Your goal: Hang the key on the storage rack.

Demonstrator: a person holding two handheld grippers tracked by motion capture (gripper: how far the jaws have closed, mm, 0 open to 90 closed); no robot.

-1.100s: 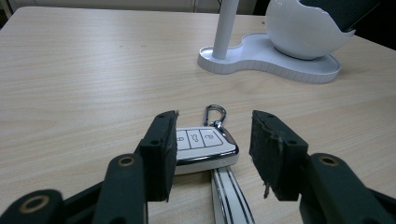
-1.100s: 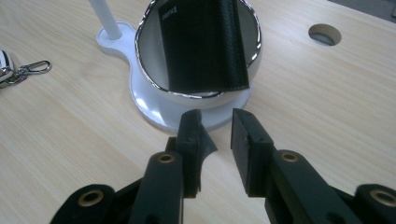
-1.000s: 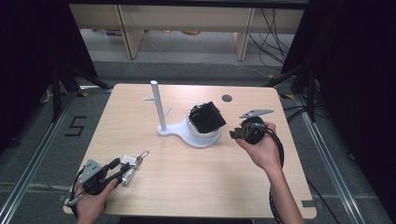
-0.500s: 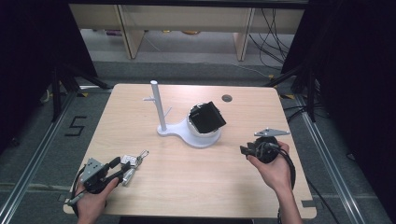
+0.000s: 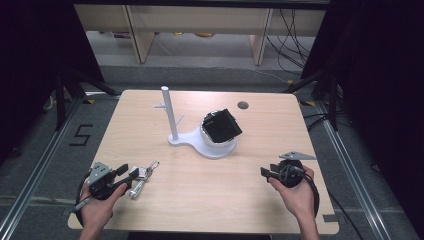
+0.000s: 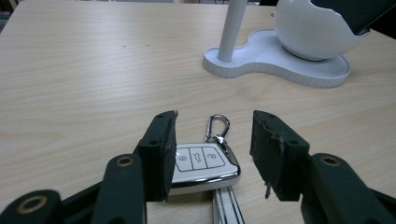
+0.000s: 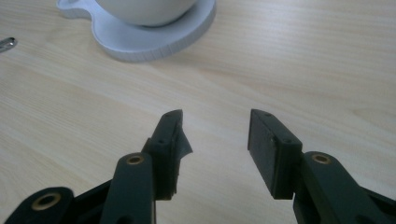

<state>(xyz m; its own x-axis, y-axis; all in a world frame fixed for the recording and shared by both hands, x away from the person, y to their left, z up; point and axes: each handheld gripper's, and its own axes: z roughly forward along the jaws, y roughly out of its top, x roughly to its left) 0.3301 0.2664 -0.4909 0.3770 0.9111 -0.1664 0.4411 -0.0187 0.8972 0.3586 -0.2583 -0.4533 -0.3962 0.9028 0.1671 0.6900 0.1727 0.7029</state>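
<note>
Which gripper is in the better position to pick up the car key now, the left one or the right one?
Left. The left gripper already has its open jaws on both sides of the car key. The right gripper is open over bare table, far from the key.

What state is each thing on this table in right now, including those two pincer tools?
White-and-chrome car key fob: flat on the table, between open jaws, not gripped.
Black box-shaped object: tilted in the white bowl.
White post stand: upright, nothing hanging on it.
Left gripper: open around the fob.
Right gripper: jaws have just been opening, nothing between them.
</note>
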